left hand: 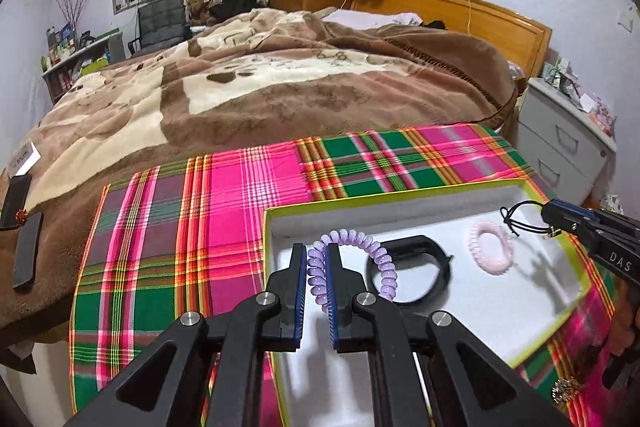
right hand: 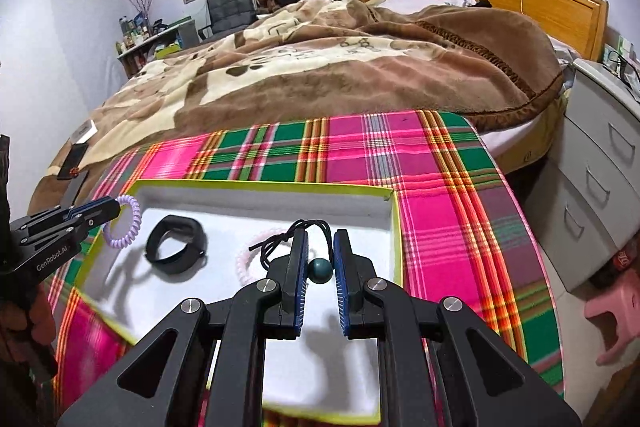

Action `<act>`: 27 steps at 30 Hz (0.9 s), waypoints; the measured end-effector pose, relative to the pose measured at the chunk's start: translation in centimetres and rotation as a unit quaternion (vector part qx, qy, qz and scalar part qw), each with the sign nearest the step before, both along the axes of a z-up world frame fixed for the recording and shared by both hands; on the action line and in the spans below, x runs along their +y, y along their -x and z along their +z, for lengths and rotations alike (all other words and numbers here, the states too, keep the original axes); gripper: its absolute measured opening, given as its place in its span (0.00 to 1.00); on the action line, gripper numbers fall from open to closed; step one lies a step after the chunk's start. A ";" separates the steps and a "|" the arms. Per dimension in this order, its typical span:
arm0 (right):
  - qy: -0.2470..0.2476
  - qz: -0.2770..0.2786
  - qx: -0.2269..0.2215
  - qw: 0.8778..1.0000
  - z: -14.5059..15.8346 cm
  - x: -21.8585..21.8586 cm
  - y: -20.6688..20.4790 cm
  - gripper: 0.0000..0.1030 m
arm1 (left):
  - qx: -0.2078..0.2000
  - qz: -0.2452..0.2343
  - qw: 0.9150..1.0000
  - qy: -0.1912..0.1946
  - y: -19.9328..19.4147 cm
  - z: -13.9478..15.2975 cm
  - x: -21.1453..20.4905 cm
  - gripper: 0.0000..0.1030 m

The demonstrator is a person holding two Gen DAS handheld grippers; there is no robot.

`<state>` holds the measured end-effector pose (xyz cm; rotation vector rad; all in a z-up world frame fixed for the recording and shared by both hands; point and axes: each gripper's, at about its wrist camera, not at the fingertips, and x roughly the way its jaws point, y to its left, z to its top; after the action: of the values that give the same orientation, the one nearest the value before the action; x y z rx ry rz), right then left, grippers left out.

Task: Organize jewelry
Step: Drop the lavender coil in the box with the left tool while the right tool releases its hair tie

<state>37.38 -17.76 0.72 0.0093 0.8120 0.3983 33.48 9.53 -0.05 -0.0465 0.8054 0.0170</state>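
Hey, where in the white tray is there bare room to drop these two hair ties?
Free: the far strip of the green-rimmed white tray along its back wall, and the near floor under the jaws. Crowded: the middle, with the black wristband and pink spiral hair tie.

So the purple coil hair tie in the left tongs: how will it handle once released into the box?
The purple coil hair tie looks springy and light: its free loop holds an arch beyond the left tongs. Its glossy coils may slip. Dropped into the box, it would probably bounce slightly, then lie flat like the pink coil tie.
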 end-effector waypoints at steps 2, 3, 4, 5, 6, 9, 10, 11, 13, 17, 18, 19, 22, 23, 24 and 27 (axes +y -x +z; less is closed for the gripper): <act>0.002 -0.001 0.007 1.000 -0.3 0.1 -0.5 0.13 | 0.009 0.003 1.000 -0.001 -0.7 -0.5 0.2 0.09; 0.003 -0.001 0.012 1.000 -0.5 0.1 -0.7 0.13 | 0.015 0.004 1.000 -0.002 -1.0 -0.8 0.2 0.09; 0.006 -0.002 0.017 1.000 -0.8 0.2 -1.0 0.13 | 0.018 0.004 1.000 -0.003 -1.2 -1.0 0.2 0.09; 0.010 -0.003 0.023 1.000 -1.0 0.3 -1.3 0.13 | 0.022 0.004 1.000 -0.005 -1.5 -1.2 0.1 0.09; 0.011 -0.002 0.028 1.000 -1.3 0.4 -1.4 0.13 | 0.027 0.003 1.000 -0.008 -1.7 -1.4 0.0 0.09; 0.018 -0.002 0.040 0.999 -1.9 0.6 -1.9 0.13 | 0.037 0.001 0.999 -0.011 -2.2 -1.9 -0.3 0.09; 0.020 -0.001 0.045 0.999 -2.1 0.7 -2.0 0.13 | 0.039 0.001 0.999 -0.012 -2.3 -2.0 -0.3 0.09; 0.020 -0.001 0.047 0.999 -2.2 0.7 -2.0 0.13 | 0.040 0.001 0.999 -0.014 -2.4 -2.1 -0.4 0.09; 0.022 -0.001 0.053 0.998 -2.5 0.7 -2.1 0.13 | 0.045 0.000 0.999 -0.014 -2.5 -2.3 -0.5 0.09; 0.022 0.005 0.065 0.998 -2.9 0.7 -2.3 0.13 | 0.049 -0.002 0.999 -0.017 -2.6 -2.7 -0.6 0.09; 0.023 0.006 0.066 0.998 -2.9 0.8 -2.3 0.13 | 0.049 -0.003 0.999 -0.017 -2.6 -2.7 -0.7 0.09; 0.022 0.009 0.069 0.997 -3.0 0.8 -2.3 0.14 | 0.049 -0.004 0.999 -0.016 -2.6 -2.8 -0.7 0.09; 0.022 0.012 0.072 0.997 -3.1 1.0 -2.4 0.14 | 0.051 -0.007 0.999 -0.016 -2.6 -2.8 -0.8 0.09; 0.025 0.012 0.071 0.997 -3.1 1.0 -2.4 0.14 | 0.051 -0.007 0.999 -0.017 -2.6 -2.8 -0.8 0.09; 0.025 0.012 0.071 0.997 -3.1 1.0 -2.4 0.14 | 0.052 -0.009 0.998 -0.018 -2.5 -2.8 -0.8 0.09; 0.027 0.010 0.070 0.997 -3.1 0.9 -2.3 0.17 | 0.050 -0.010 0.999 -0.013 -2.4 -2.7 -0.7 0.09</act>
<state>39.70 -16.83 -2.34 -0.0210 0.9610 0.3985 35.89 8.79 -2.80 -0.0133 0.9046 0.0099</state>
